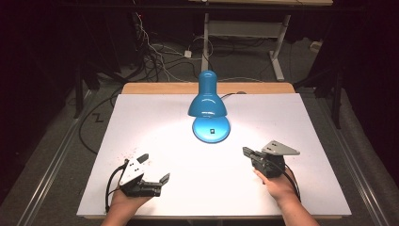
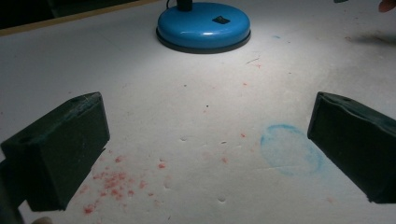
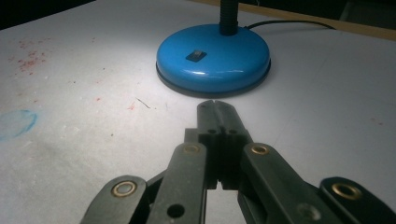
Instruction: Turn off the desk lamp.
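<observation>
The right tongs [image 3: 215, 108] are sitting pressed together with nothing between them, pointing at the blue lamp's base [image 3: 213, 59] just ahead, in line with its small black switch [image 3: 196, 56]. The left tongs [image 1: 154, 167] are gaping wide and empty over the white tabletop [image 1: 301, 122]. The lamp [image 1: 207, 101] is standing lit mid-tabletop. Its base is probably weighted, hard and glossy, so slippery; a closed tip is likely suiting the switch.
</observation>
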The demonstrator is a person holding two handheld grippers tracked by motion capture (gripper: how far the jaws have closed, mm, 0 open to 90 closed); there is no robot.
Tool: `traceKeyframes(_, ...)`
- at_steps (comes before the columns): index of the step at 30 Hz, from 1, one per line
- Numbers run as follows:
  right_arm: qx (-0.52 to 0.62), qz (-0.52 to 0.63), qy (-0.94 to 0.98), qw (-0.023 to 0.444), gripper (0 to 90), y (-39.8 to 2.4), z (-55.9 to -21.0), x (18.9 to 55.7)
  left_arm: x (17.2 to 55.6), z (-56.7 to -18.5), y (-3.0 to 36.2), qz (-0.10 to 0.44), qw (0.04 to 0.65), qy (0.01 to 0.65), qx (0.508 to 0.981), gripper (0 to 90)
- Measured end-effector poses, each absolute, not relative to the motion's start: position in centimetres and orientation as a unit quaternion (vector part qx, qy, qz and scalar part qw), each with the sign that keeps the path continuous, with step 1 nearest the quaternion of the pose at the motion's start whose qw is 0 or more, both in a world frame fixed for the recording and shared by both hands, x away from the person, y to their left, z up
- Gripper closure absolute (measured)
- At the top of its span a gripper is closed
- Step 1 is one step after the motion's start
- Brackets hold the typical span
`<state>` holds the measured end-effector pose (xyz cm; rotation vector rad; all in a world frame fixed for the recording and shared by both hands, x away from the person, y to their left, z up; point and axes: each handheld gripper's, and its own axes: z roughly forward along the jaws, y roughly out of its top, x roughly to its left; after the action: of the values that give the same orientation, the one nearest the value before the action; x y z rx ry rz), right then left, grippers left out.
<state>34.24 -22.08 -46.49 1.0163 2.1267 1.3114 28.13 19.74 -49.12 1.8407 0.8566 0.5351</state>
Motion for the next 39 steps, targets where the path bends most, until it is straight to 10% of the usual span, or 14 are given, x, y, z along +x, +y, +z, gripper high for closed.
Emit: traceKeyframes(39,0.350,0.468,0.786,0.200,90.0,-15.6,-47.2,41.2,27.7,-48.8,19.9,0.208,0.512,0.351,0.756,0.0)
